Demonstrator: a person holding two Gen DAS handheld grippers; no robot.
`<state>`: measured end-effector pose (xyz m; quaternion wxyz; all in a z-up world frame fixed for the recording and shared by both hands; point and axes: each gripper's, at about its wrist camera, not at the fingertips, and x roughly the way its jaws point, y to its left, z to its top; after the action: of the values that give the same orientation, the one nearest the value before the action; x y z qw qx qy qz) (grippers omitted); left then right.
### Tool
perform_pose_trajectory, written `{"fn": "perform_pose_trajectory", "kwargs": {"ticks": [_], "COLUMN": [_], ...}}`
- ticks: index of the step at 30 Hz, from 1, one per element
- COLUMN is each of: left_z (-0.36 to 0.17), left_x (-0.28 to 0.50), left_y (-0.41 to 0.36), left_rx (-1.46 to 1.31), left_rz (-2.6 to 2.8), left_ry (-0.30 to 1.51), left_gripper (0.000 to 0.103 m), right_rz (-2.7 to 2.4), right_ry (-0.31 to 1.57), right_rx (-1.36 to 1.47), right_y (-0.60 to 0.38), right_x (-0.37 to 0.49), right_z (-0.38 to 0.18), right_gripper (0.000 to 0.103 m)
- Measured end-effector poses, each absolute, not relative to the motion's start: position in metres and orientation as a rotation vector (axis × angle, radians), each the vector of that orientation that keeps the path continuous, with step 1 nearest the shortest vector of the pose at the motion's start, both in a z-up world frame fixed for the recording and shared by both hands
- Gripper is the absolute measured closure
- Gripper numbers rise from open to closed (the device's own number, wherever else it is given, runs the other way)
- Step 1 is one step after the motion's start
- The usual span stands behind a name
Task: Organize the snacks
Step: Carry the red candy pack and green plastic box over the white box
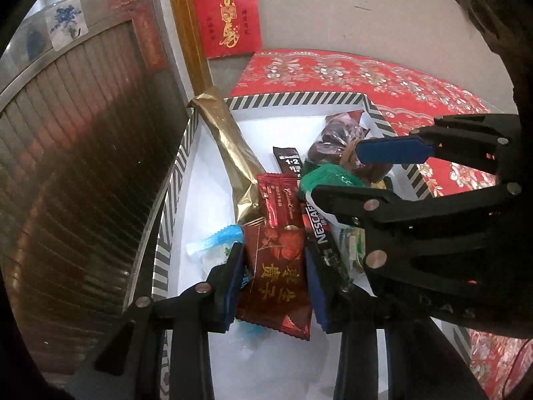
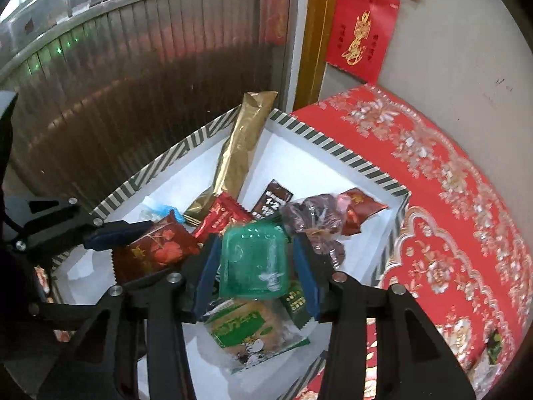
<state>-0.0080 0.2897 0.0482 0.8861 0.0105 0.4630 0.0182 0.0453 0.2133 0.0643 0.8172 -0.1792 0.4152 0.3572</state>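
1. The left gripper [image 1: 274, 286] pinches a dark red packet [image 1: 278, 276] with gold Chinese characters between its blue pads, over the near part of the striped-rim box [image 1: 166, 220].
2. The right gripper [image 2: 255, 266] has its pads against both sides of a green translucent packet [image 2: 255, 260], held above the pile at the box's middle.
3. The box is white inside and sits on a red floral tablecloth [image 2: 449, 200], its far corner by a wooden post [image 2: 313, 33]. A ribbed shutter [image 1: 66, 166] fills the left; red paper with gold lettering [image 1: 228, 16] hangs on the grey wall.
4. A long gold packet [image 1: 230, 143] leans into the far left corner.
5. Only the right view shows a green-labelled cake packet [image 2: 246, 330] under the grip.
6. Only the left view shows the "NESCAFÉ" stick [image 1: 321, 230]; a dark sachet [image 1: 288, 161] reads "1+2".
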Motion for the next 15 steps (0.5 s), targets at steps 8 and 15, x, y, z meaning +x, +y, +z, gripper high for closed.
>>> {"fn": "perform_pose_trajectory", "kwargs": {"ticks": [8, 15], "left_z": [0.05, 0.062], "left_x": [-0.009, -0.015], "left_y": [0.287, 0.267], "left_rx": [-0.003, 0.01], "left_rz": [0.047, 0.042], "left_ry": [0.937, 0.905], "left_gripper": [0.028, 0.021], "right_rz": [0.767, 0.737], "right_ry": [0.868, 0.792], "right_rx": [-0.326, -0.283], "right_y": [0.198, 0.158], "right_x": [0.041, 0.022], "right_z": [0.072, 0.09], "right_gripper": [0.057, 0.044]}}
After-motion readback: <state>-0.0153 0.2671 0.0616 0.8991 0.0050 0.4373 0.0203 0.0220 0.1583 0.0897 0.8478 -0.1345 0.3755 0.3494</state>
